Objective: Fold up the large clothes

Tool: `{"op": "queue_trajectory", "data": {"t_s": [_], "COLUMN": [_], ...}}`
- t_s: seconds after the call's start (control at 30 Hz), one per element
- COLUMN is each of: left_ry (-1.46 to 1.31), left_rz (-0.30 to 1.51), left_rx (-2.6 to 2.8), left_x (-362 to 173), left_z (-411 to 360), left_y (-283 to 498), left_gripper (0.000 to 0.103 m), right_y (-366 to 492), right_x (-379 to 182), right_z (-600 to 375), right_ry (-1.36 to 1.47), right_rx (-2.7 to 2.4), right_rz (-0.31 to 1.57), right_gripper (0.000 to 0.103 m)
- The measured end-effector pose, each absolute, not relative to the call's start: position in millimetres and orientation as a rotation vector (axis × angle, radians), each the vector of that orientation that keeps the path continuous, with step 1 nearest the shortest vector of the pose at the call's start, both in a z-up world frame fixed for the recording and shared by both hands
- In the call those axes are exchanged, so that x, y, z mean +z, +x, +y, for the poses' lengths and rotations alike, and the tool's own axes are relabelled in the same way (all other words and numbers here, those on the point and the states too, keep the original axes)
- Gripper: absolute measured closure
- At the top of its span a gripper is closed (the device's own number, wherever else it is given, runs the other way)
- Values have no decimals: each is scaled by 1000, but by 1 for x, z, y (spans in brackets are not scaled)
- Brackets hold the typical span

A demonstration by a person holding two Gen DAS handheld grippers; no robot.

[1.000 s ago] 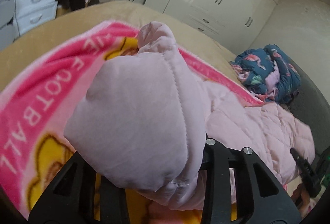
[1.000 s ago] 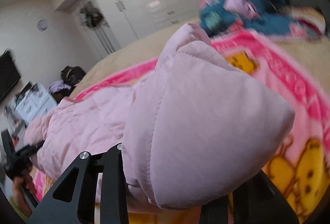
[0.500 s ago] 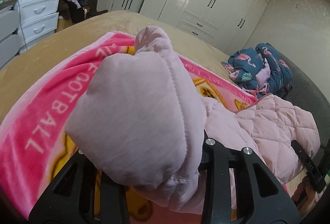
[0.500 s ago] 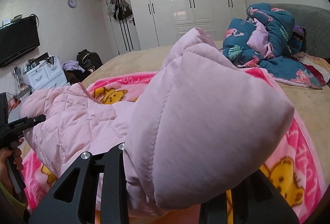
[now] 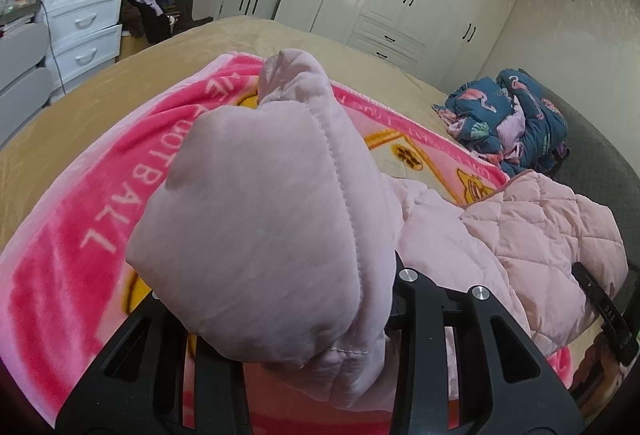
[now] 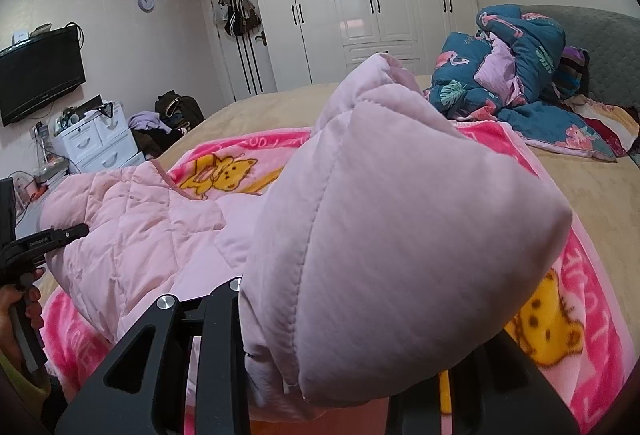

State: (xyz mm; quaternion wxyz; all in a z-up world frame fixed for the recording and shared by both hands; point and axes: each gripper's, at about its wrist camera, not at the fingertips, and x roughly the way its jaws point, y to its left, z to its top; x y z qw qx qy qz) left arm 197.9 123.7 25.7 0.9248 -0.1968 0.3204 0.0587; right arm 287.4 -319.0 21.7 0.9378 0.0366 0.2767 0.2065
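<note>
**poster1:** Bedroom backdrop: white wardrobe doors [image 6: 372,15] are seen along the back wall, a TV [image 6: 38,73] is mounted at the upper left of the right wrist view, and white drawers [image 5: 80,23] sit at the upper left of the left wrist view. A tan bed [image 6: 592,187] is covered by a pink cartoon blanket [image 5: 80,203].

**poster2:** And the clothes?

**poster1:** A pale pink quilted jacket [image 6: 132,227] is stretched across the blanket. One padded end is bunched up centre frame in each view. The left tongs [image 5: 304,351] are clamped on the jacket, fabric pinched between the black fingers [image 5: 424,347]. Same for the right tongs [image 6: 316,379], closed on the other end.

**poster2:** Anything else on the bed?

**poster1:** A crumpled blue flamingo-print quilt [image 6: 516,75] is piled at the upper right, well apart from the jacket.
</note>
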Motion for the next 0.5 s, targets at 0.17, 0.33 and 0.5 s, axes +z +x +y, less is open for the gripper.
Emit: {"op": "queue_trajectory", "data": {"t_s": [0.17, 0.33, 0.5], "left_ry": [-384, -367, -347], "left_rz": [663, 672, 680], "left_rx": [123, 123, 122], "left_x": [23, 19, 14], "left_z": [119, 116, 112], "left_y": [185, 174, 160], "left_gripper": [76, 76, 76], "right_y": [276, 264, 251], "right_x": [17, 9, -1], "right_z": [-326, -336, -347], "right_ry": [87, 108, 139], "right_rx": [418, 414, 404], "right_rz": [574, 585, 602], "right_gripper": [74, 74, 74]}}
